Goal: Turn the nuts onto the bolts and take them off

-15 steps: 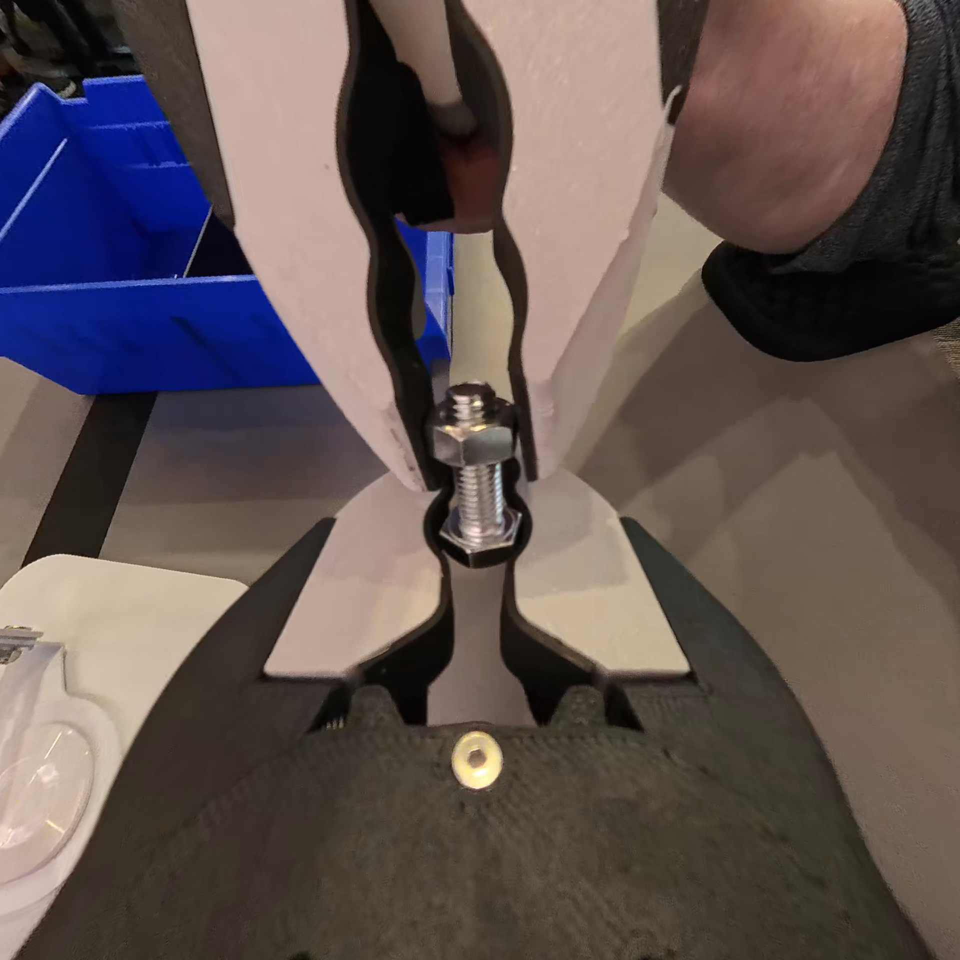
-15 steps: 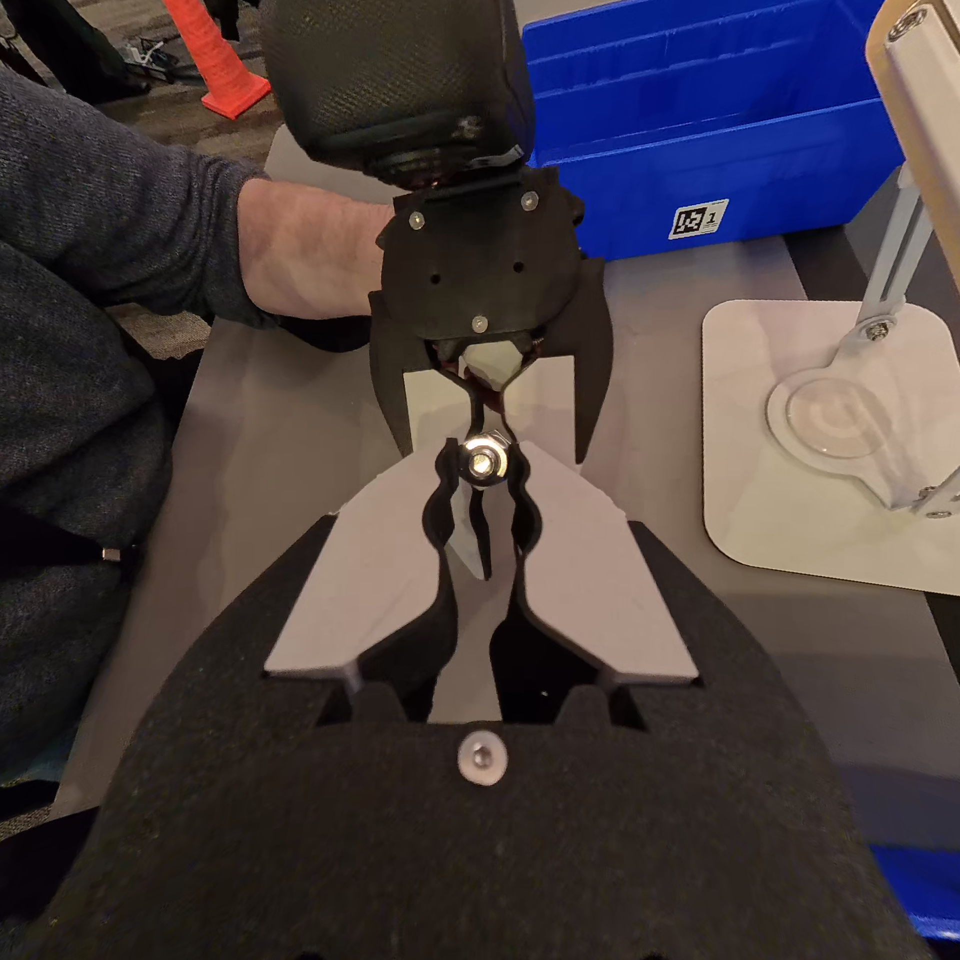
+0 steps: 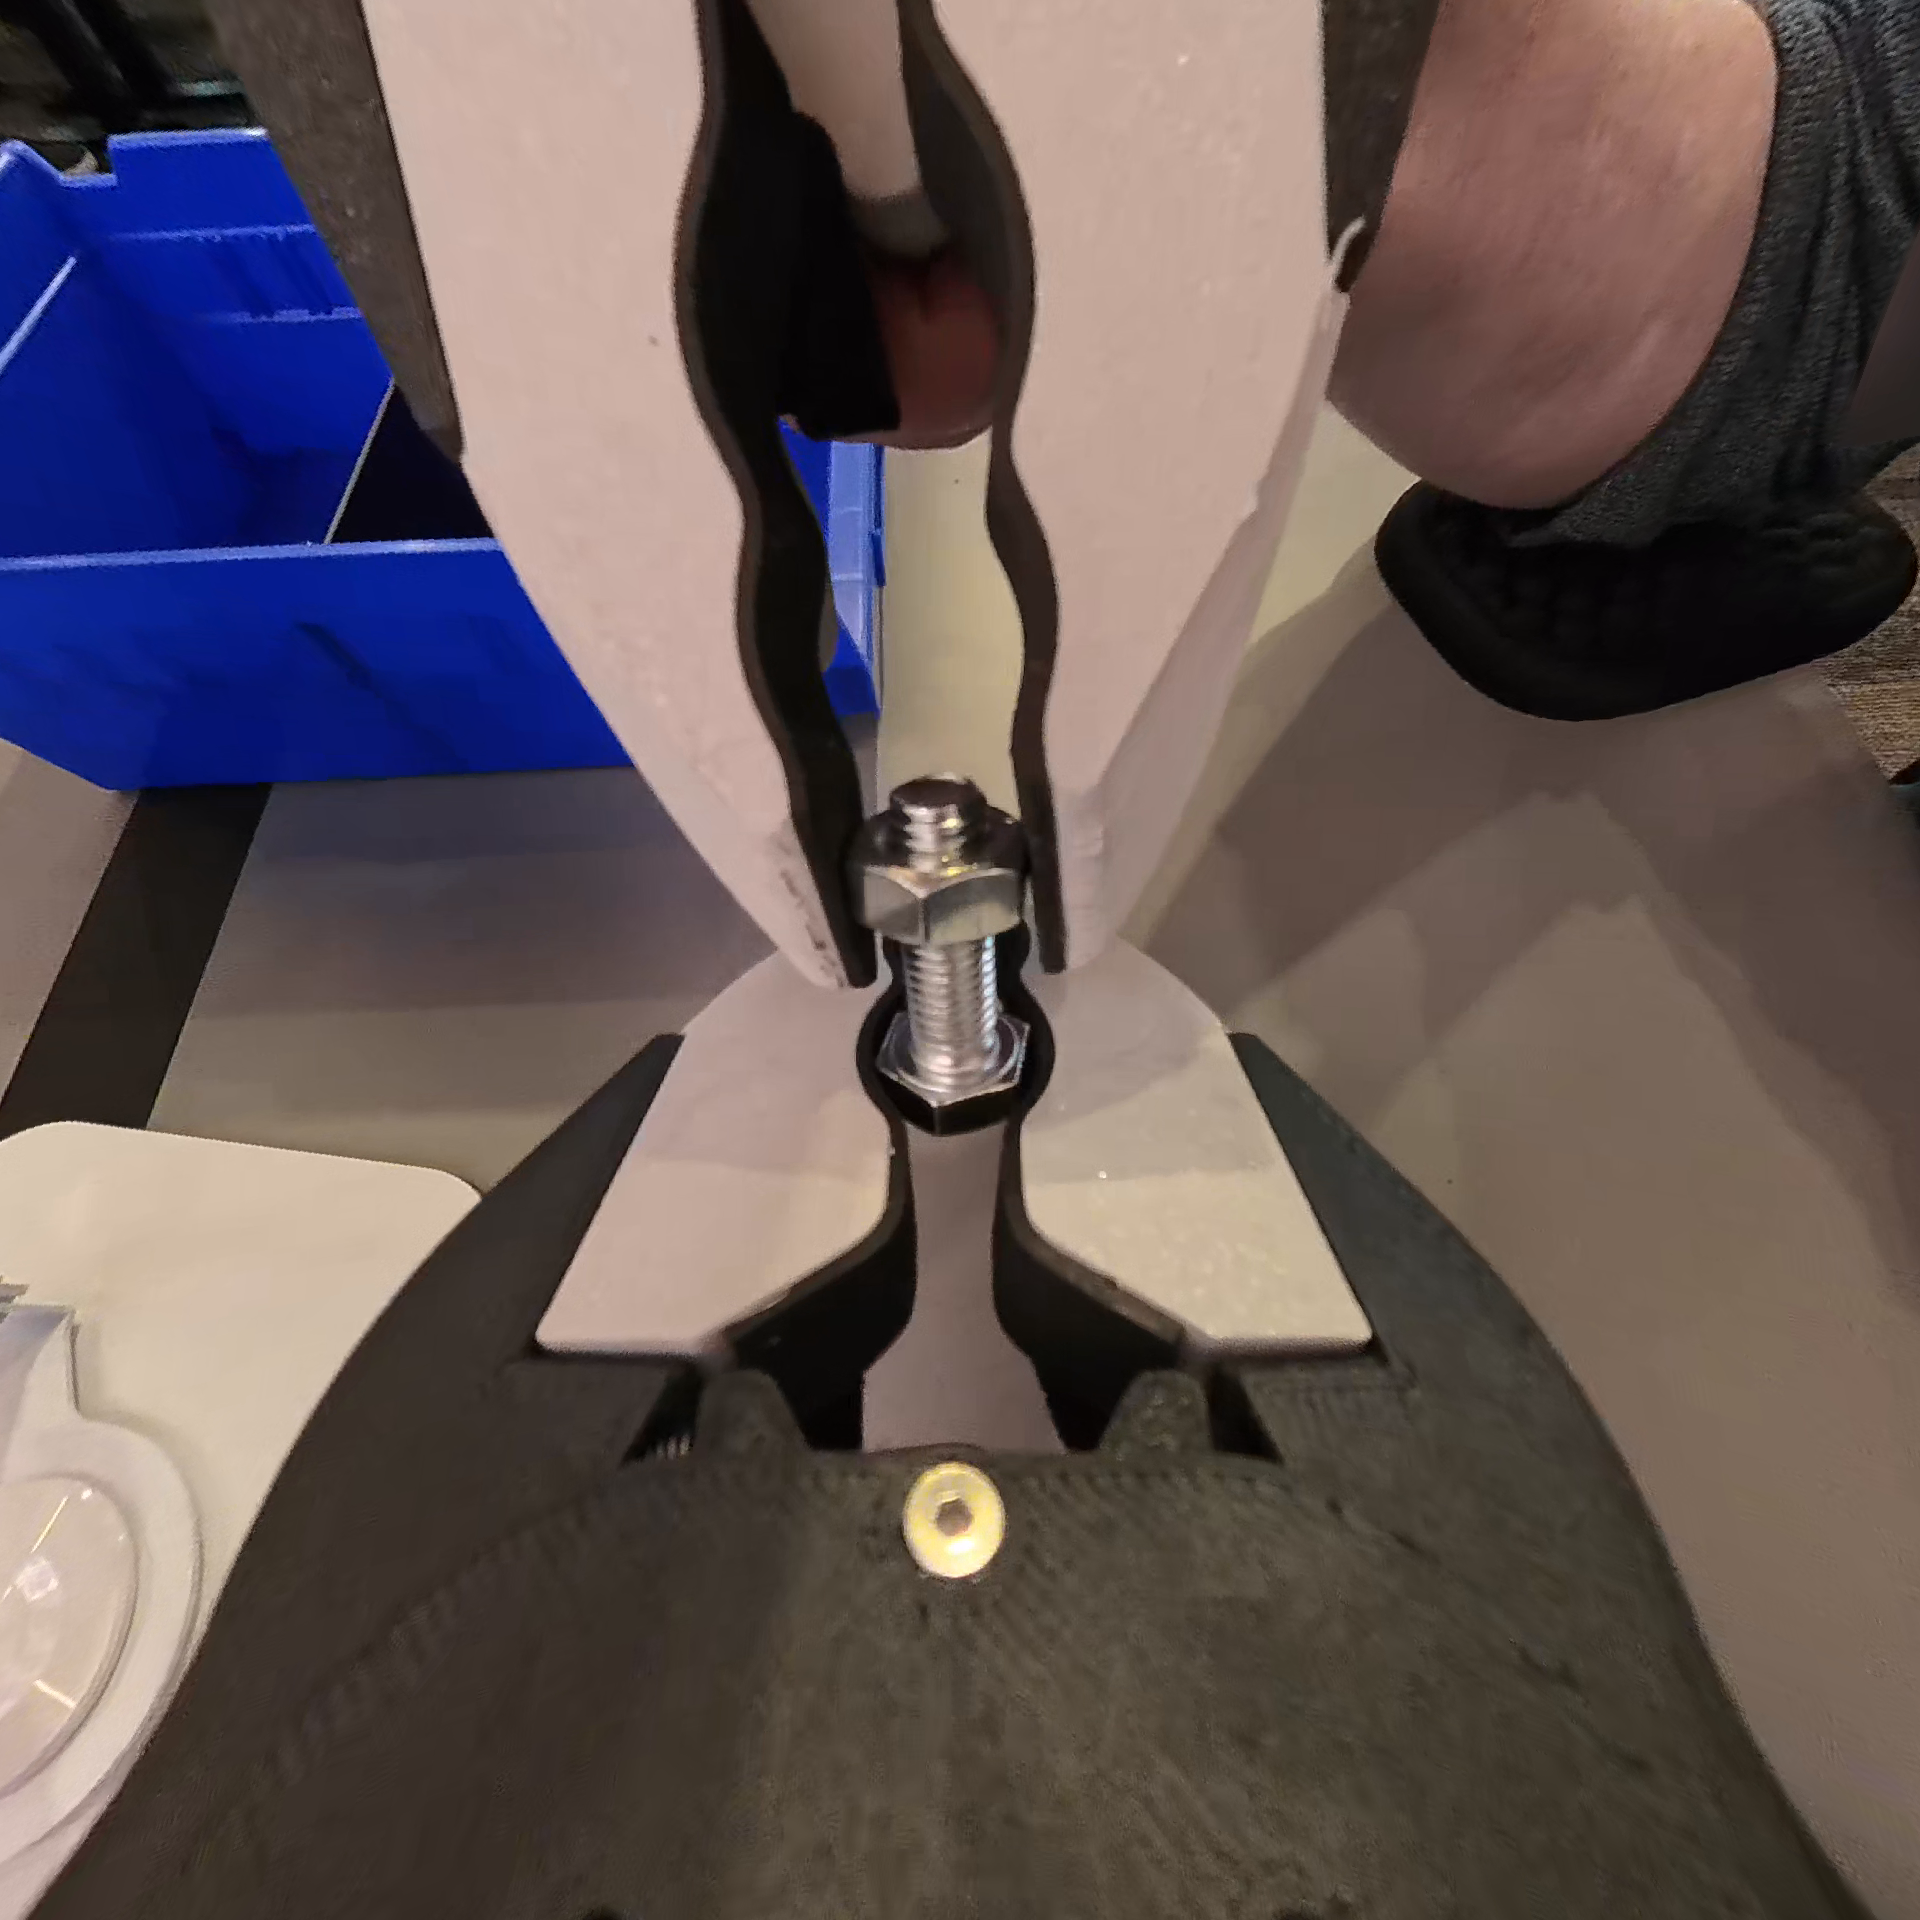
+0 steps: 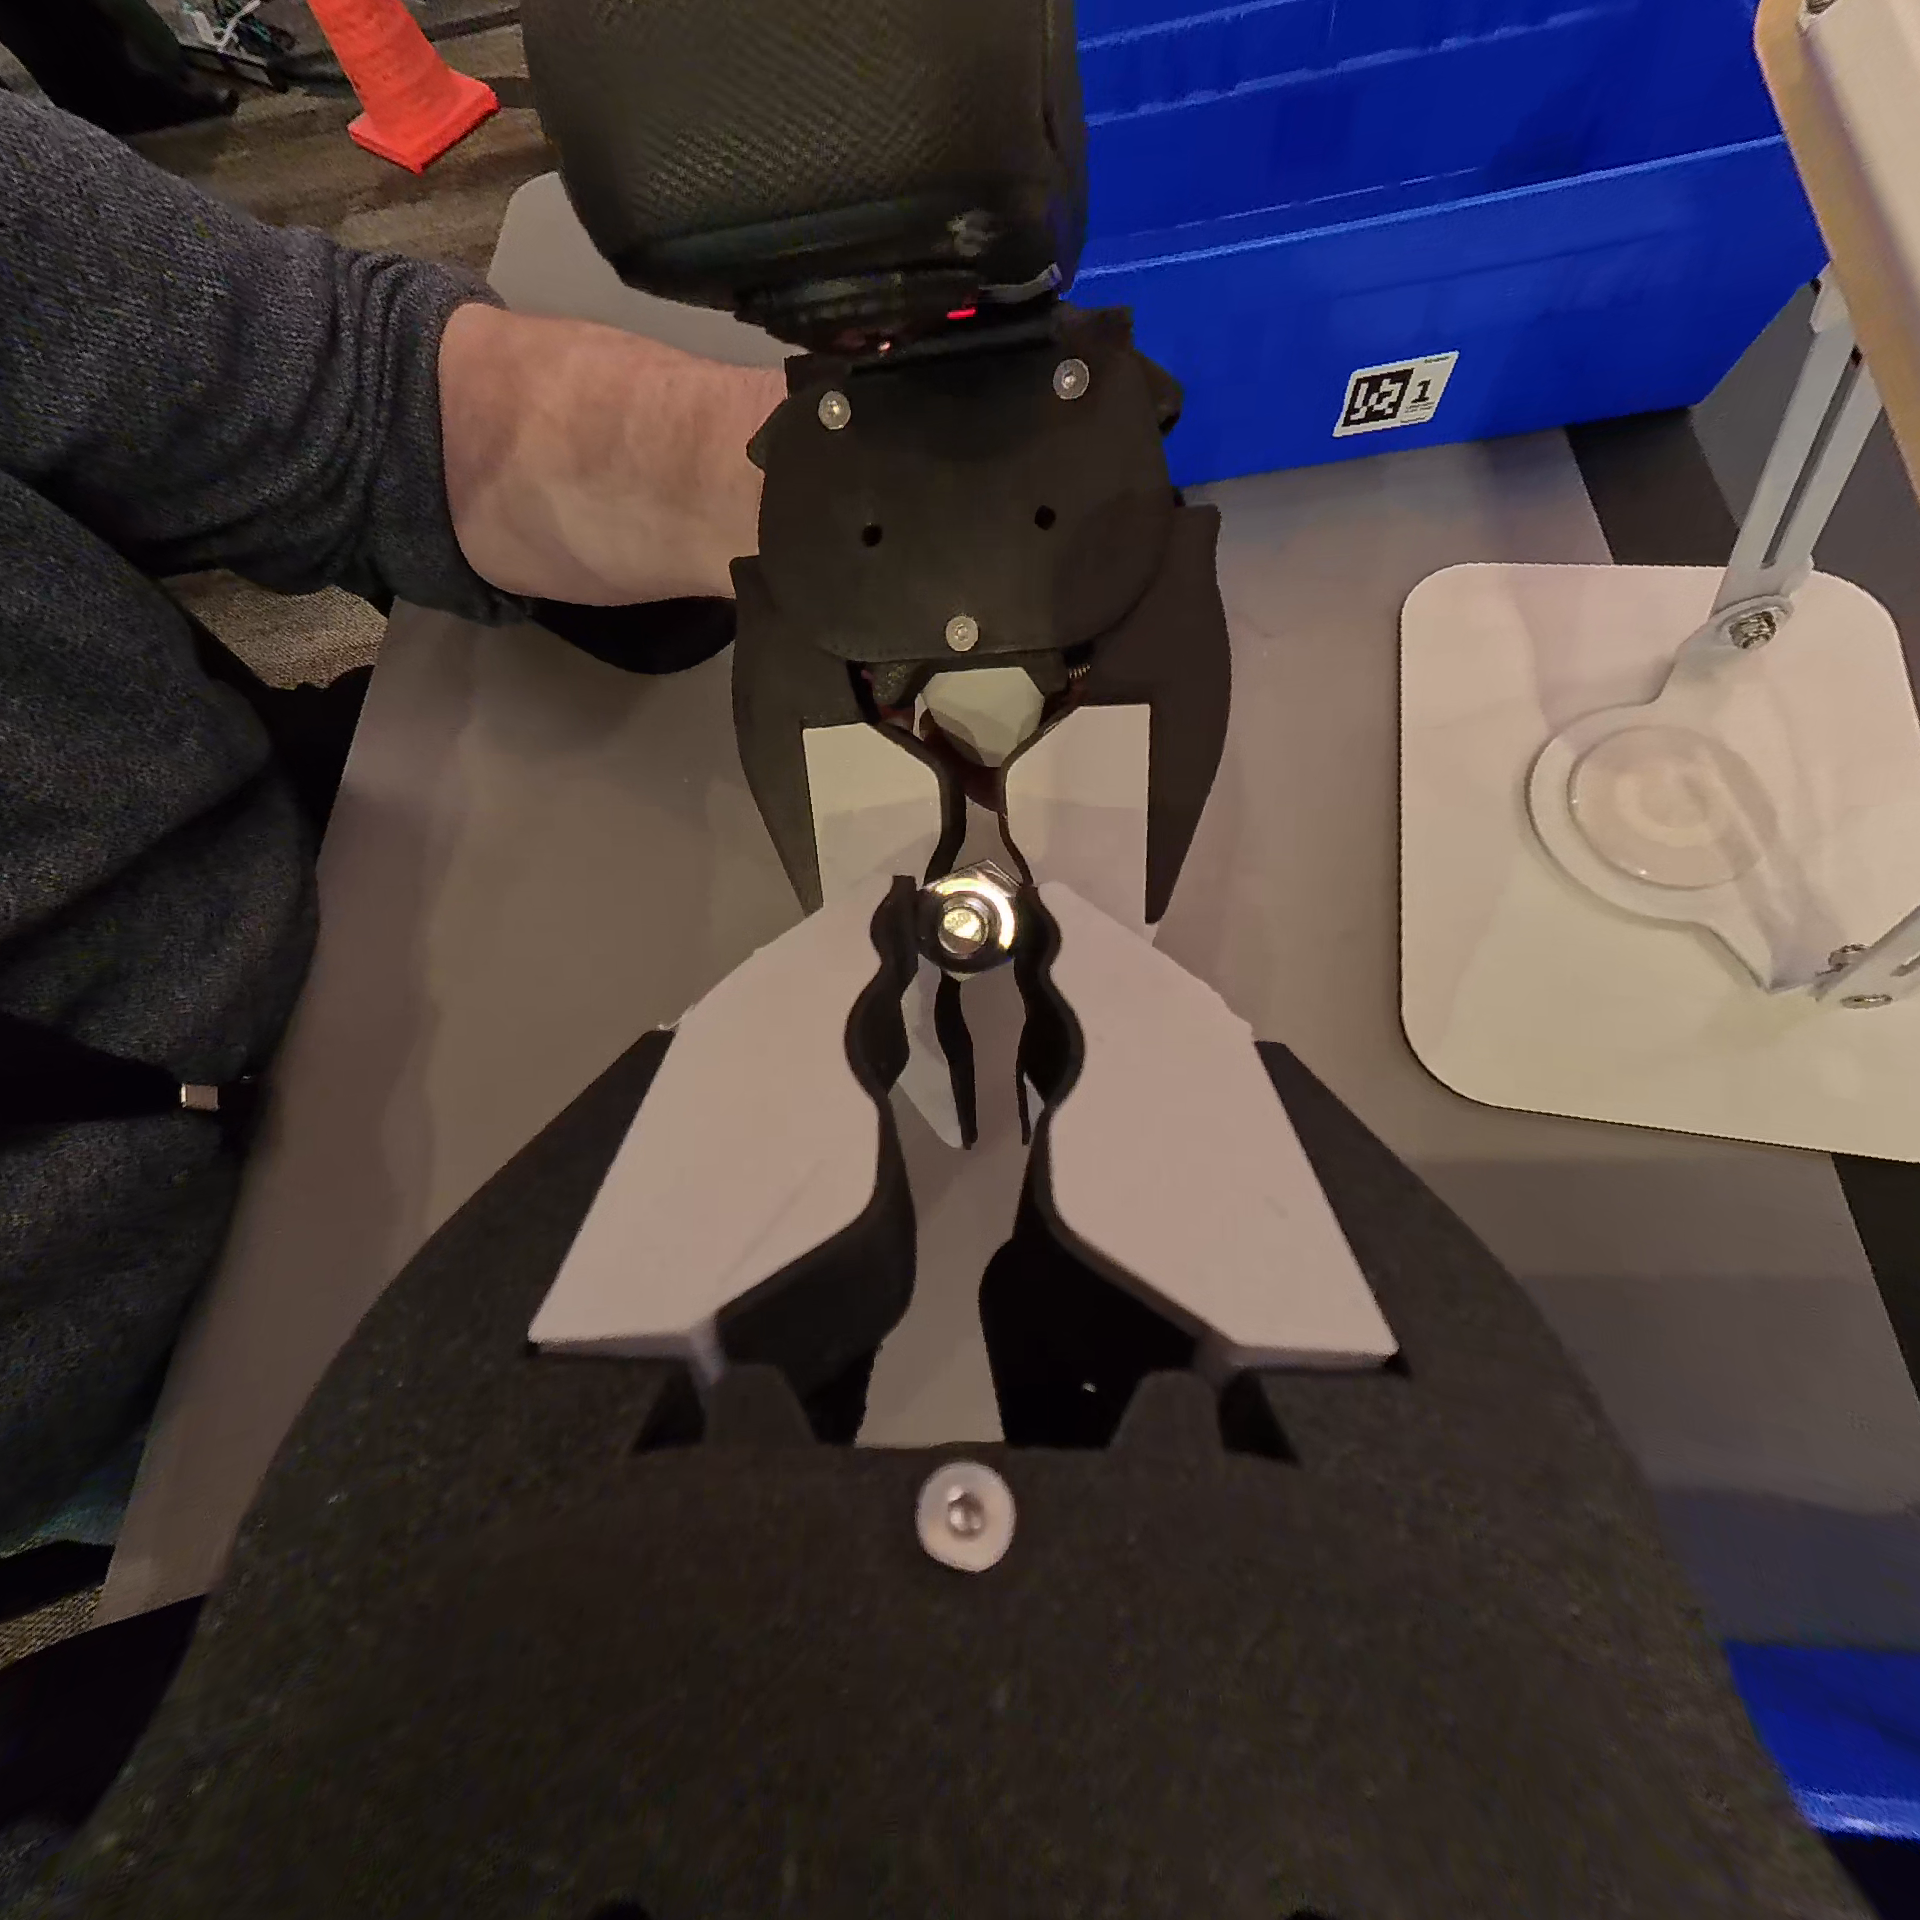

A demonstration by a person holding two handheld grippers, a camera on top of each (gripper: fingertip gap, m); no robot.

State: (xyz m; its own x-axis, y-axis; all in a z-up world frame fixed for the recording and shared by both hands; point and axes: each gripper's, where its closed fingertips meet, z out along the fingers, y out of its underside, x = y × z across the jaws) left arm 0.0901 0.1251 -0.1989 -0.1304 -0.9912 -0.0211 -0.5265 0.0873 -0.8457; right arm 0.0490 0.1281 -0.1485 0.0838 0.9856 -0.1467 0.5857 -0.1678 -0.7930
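Note:
A silver bolt (image 3: 945, 1003) is held between the two grippers above the grey table. My left gripper (image 3: 951, 1049) is shut on the bolt's hex head (image 3: 951, 1075). My right gripper (image 3: 948, 940) comes in from the opposite side and is shut on the silver nut (image 3: 940, 899), which sits near the tip of the thread. In the right wrist view I see the nut (image 4: 966, 925) end-on between my right gripper's (image 4: 968, 914) fingertips, with the left gripper (image 4: 977, 831) facing it behind the nut. The bolt head is hidden there.
A blue bin (image 3: 208, 582) stands at the back of the table (image 3: 1558, 1143); it also shows in the right wrist view (image 4: 1455, 229). A white stand base (image 4: 1621, 831) with a metal arm sits to one side. A person's forearm (image 4: 582, 468) and sleeve are close by. An orange cone (image 4: 405, 83) stands on the floor. The tips of one gripper are about 6 cm away from the tips of the other.
Both grippers keep their hold on bolt and nut. The views have shifted only slightly; no clear turn of the nut shows.

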